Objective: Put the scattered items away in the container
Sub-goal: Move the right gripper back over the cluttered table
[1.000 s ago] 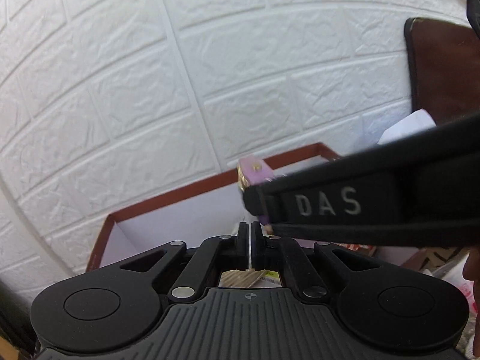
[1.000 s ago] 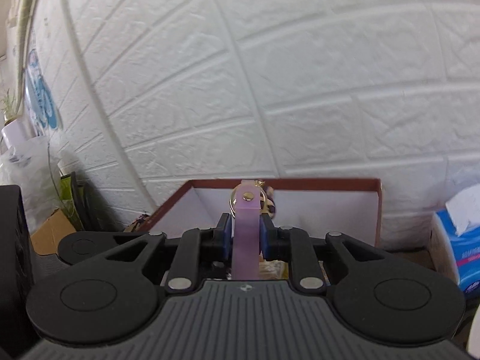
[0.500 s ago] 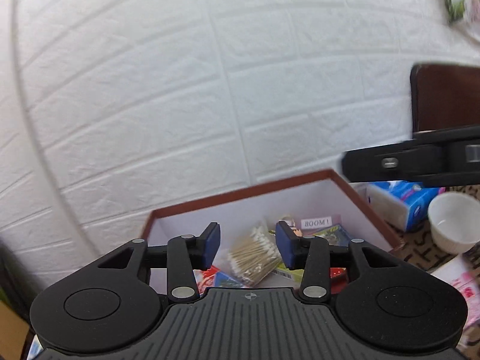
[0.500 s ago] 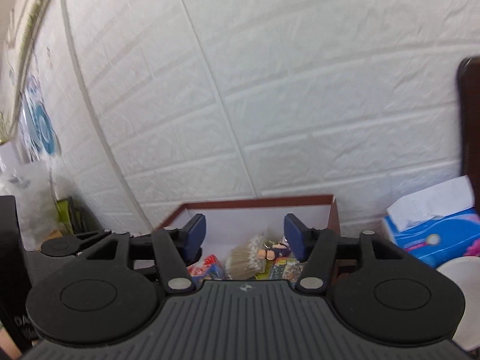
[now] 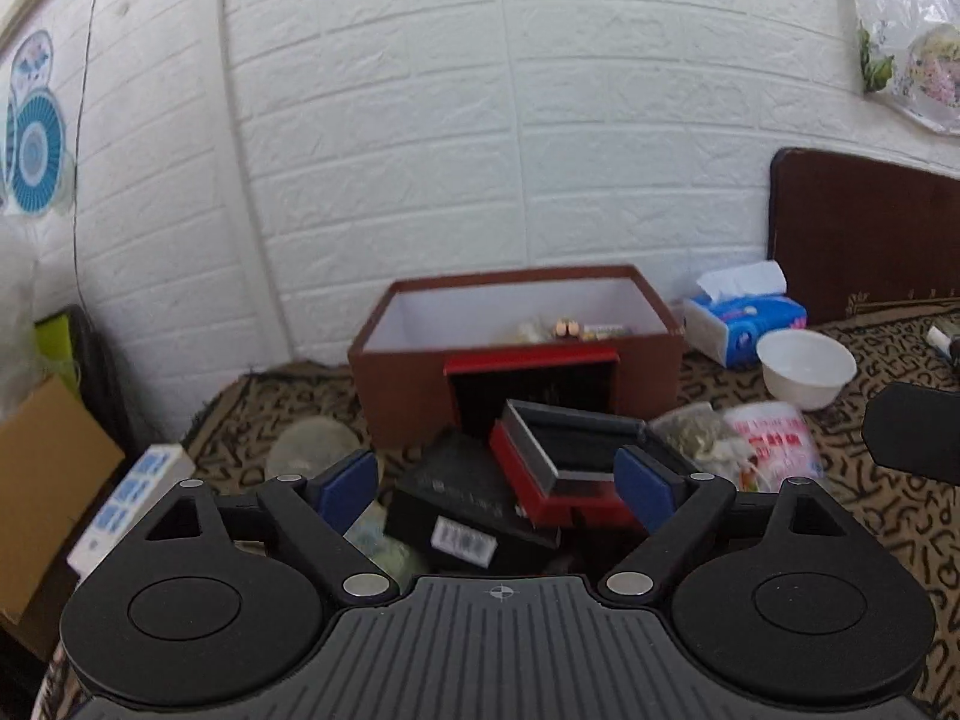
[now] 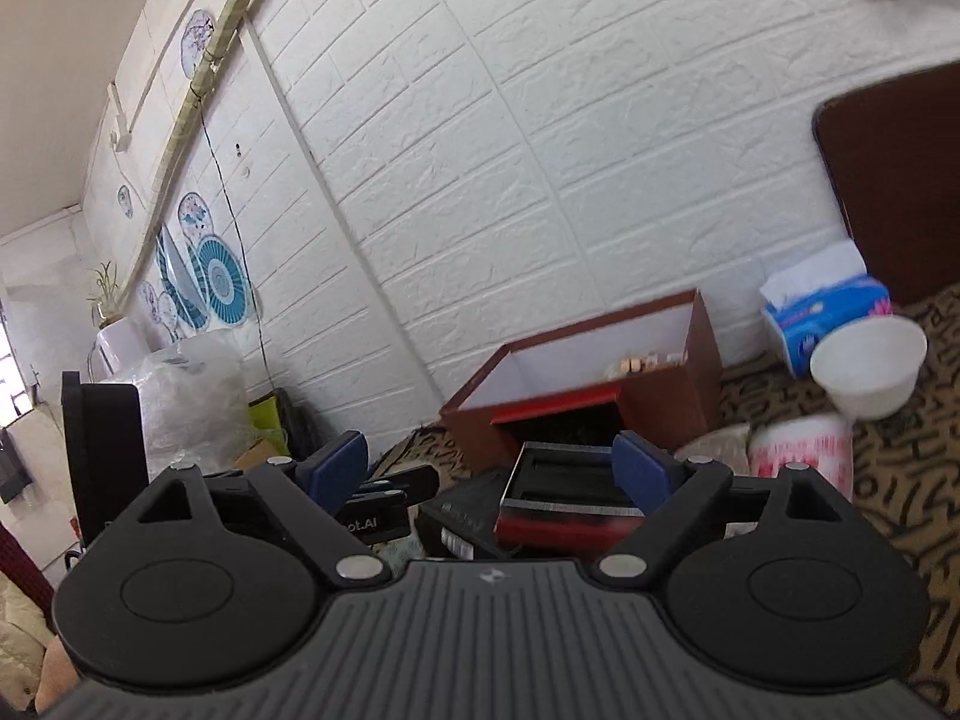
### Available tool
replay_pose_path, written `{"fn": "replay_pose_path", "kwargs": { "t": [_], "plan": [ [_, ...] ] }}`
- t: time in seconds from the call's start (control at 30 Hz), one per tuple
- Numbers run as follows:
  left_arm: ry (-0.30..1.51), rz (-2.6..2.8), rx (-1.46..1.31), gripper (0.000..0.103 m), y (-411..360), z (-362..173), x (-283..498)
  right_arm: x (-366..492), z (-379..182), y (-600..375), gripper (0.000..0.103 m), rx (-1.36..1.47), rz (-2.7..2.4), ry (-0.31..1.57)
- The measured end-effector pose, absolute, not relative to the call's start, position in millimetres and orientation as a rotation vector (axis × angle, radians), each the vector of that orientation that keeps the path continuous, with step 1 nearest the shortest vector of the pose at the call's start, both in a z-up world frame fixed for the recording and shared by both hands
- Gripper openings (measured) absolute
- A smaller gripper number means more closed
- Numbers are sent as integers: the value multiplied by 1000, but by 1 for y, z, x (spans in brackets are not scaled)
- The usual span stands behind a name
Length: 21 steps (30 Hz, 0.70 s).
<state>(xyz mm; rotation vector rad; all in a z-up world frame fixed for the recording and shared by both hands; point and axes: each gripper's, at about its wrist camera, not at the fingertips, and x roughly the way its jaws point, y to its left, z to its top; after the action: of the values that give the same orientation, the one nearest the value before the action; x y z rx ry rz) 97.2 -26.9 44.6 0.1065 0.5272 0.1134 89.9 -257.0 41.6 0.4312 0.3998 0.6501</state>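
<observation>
Light: you have bright, even daylight on the white brick wall (image 5: 540,120) in both views; no hard shadows.
Source: a bright window edge shows at the far left of your right wrist view.
Glare: the plastic sheet (image 5: 912,30) on the wall upper right shines in patches.
Blur: the brown box (image 6: 600,384), the red case (image 6: 564,504) and the white bowl (image 6: 864,366) smear in your right view; milder softness in the left.
Distortion: brick lines bow strongly toward the edges; corners go dark.
Shade: the left hand-held gripper (image 5: 498,489) body reads near black, little detail.
</observation>
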Motion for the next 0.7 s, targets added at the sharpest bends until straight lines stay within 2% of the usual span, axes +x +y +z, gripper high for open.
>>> {"fn": "replay_pose_path", "kwargs": {
  "t": [0.23,0.43,0.7],
  "plan": [
    [601,152,21,93,-25,-4,53,53,-9,-261,91,465,643,515],
    [632,190,57,93,-18,-38,37,44,-32,-253,91,376,630,558],
    [577,184,62,93,-6,-59,27,48,-49,-254,88,325,608,562]
  ]
}}
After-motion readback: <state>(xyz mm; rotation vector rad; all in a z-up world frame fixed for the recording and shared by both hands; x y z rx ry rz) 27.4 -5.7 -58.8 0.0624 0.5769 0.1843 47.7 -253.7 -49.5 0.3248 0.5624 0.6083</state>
